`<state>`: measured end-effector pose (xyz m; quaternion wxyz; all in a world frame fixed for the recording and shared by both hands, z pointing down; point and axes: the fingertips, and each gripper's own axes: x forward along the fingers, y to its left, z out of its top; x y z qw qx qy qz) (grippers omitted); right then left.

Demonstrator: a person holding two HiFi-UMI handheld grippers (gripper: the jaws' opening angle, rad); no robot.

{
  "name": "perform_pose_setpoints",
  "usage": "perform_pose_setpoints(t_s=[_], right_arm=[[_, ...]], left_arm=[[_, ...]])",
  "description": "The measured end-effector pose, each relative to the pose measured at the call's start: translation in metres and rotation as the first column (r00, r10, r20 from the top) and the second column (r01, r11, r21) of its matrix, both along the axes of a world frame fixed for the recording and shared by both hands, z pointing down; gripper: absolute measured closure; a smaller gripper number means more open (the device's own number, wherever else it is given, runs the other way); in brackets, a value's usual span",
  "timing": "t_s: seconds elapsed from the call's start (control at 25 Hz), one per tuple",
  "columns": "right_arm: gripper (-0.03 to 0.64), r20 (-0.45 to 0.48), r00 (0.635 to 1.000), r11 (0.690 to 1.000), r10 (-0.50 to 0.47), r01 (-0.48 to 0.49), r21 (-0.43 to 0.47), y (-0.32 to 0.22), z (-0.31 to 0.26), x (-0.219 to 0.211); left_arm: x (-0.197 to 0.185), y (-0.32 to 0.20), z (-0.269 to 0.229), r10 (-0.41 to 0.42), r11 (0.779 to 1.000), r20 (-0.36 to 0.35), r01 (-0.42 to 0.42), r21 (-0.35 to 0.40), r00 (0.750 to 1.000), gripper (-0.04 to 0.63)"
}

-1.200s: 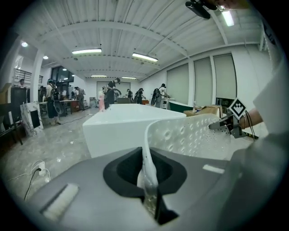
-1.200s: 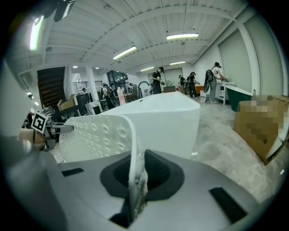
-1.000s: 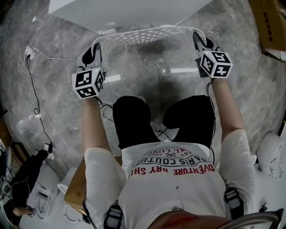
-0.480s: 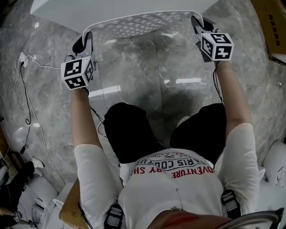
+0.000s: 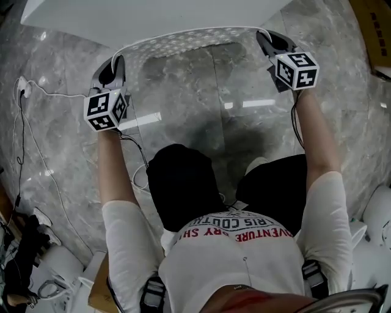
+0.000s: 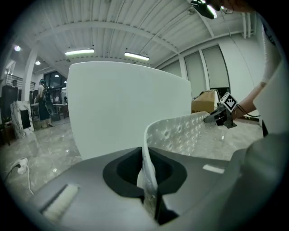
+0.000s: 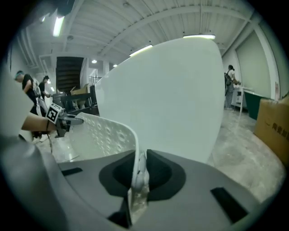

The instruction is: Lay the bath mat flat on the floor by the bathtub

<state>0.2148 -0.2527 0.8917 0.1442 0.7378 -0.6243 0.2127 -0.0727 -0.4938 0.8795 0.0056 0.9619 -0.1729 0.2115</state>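
A clear, bubble-textured bath mat (image 5: 189, 41) stretches between my two grippers, low over the grey marble floor beside the white bathtub (image 5: 153, 15). My left gripper (image 5: 110, 72) is shut on the mat's left corner; its edge (image 6: 149, 173) runs pinched between the jaws. At the right, my right gripper (image 5: 269, 44) is shut on the other corner, and the mat (image 7: 137, 173) curves up out of its jaws. The mat's far edge lies close along the tub wall (image 6: 126, 108). Each gripper view shows the opposite gripper (image 6: 221, 115) (image 7: 61, 119) at the mat's other end.
A white cable with a plug (image 5: 24, 88) trails over the floor at the left. A cardboard box (image 5: 376, 24) stands at the far right. The person's knees (image 5: 183, 183) are bent just behind the mat. People stand far off in the hall.
Both grippers have sunk toward the floor with the mat held between them. The mat has flattened out and now spreads lower along the tub's side.
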Motion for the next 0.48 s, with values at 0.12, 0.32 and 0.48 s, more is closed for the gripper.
perform_pose_setpoints(t_s=[0.12, 0.32, 0.48], right_arm=[[0.589, 0.053, 0.997, 0.998, -0.049, 0.050, -0.025, 0.018, 0.010, -0.015], [0.583, 0.100, 0.986, 0.981, -0.131, 0.144, -0.133, 0.050, 0.043, -0.029], [0.581, 0.140, 0.983, 0.969, -0.118, 0.145, -0.202, 0.064, 0.076, -0.036]], left_arm=[[-0.011, 0.016, 0.006, 0.036, 0.999, 0.009, -0.035, -0.026, 0.999, 0.577], [-0.021, 0.046, 0.028, 0.099, 0.991, 0.025, -0.096, -0.094, 0.995, 0.577], [-0.028, 0.065, 0.060, 0.107, 0.981, 0.076, -0.093, -0.170, 0.991, 0.577]])
